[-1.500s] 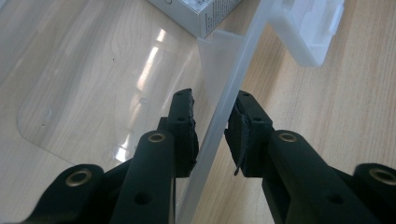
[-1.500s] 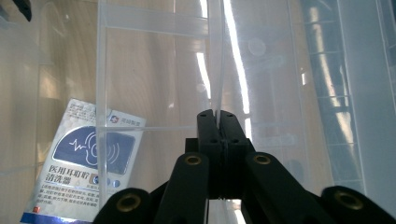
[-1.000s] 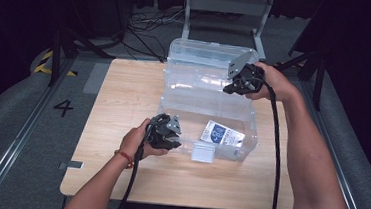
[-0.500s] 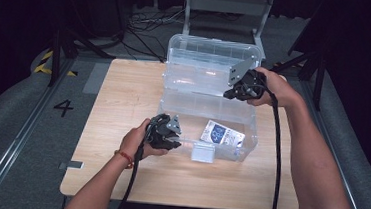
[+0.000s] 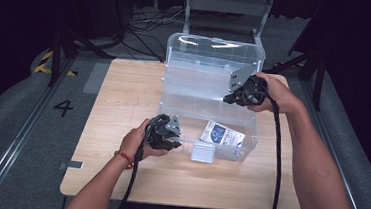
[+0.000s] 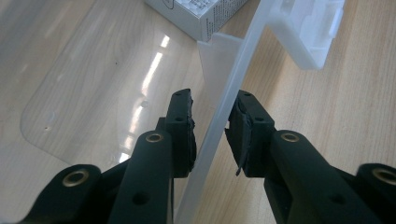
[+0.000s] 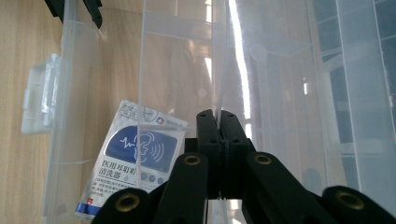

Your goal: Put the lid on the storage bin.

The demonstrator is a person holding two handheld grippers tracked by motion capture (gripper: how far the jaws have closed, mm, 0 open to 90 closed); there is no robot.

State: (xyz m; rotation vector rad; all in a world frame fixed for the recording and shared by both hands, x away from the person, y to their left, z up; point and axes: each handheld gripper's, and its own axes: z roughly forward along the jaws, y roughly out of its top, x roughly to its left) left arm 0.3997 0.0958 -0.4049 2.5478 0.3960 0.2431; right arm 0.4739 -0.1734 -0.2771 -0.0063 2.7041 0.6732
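Observation:
A clear plastic box [image 5: 251, 140] stands on the wooden table [image 5: 124, 94] with its lid [image 5: 212, 51] tipped up at the back. A white and blue packet [image 5: 223, 134] [image 7: 135, 158] lies inside on the bottom. My right gripper [image 5: 232, 95] [image 7: 218, 114] is shut on the thin edge of a clear inner tray [image 5: 195, 85], held over the box. My left gripper [image 5: 171, 136] [image 6: 212, 121] is open at the box's front left. Its jaws straddle the front wall [image 6: 233, 74] with a small gap on each side.
A white latch [image 5: 203, 152] [image 6: 310, 32] sticks out from the front wall. Bare table lies left of and in front of the box. Beyond the far edge are a metal frame [image 5: 226, 2] and cables [image 5: 145, 18] on the floor.
My right gripper has come down and slightly toward the person, bringing the clear tray with it. The left gripper has stayed at the front wall.

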